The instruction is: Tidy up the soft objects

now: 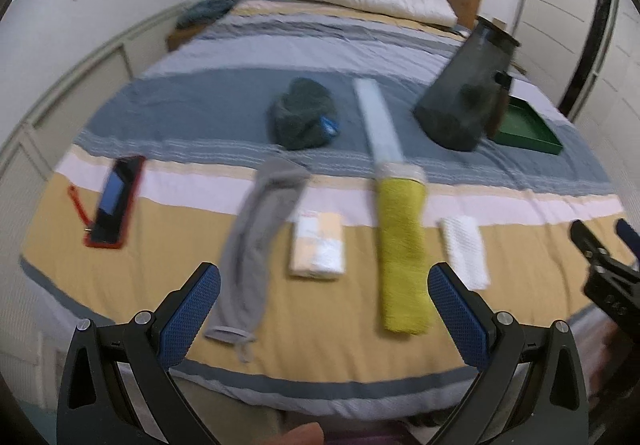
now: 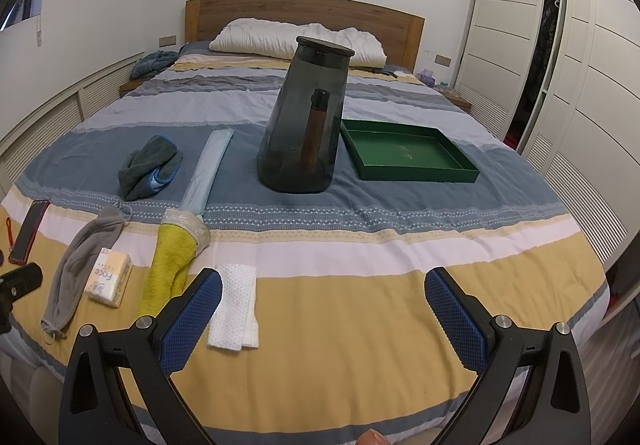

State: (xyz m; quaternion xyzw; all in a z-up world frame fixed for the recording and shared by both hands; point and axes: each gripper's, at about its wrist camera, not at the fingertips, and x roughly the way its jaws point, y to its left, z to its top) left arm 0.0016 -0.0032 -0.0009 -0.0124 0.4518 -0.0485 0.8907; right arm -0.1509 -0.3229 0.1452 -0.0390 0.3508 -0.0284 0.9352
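I have both tools over the near edge of the bed (image 2: 360,309), and both are released. My left tool (image 1: 324,309) has its fingers spread wide with nothing between them; my right tool (image 2: 324,317) is the same, spread and empty.

The soft things lie in a row along the yellow band of the bedspread near that edge. From the left: a grey sock (image 1: 256,241) stretched lengthwise, a tissue pack (image 1: 318,245) just beside it, a yellow towel (image 1: 402,249) with a lace-trimmed far end, and a folded white cloth (image 2: 234,309) closest to my right tool's left finger. A pale blue folded strip (image 2: 210,169) runs from the yellow towel's far end toward the middle of the bed. To its left sits a bunched dark green cloth (image 2: 146,169) with a blue patch.

In the middle stands a dark pitcher (image 2: 304,121), upright, lid on. Just beside it, toward the right edge, rests a green tray (image 2: 416,175) with nothing in it. A red-cased phone (image 1: 114,201) lies near the left edge. A white pillow (image 2: 296,41) is against the headboard. The left view is blurred.
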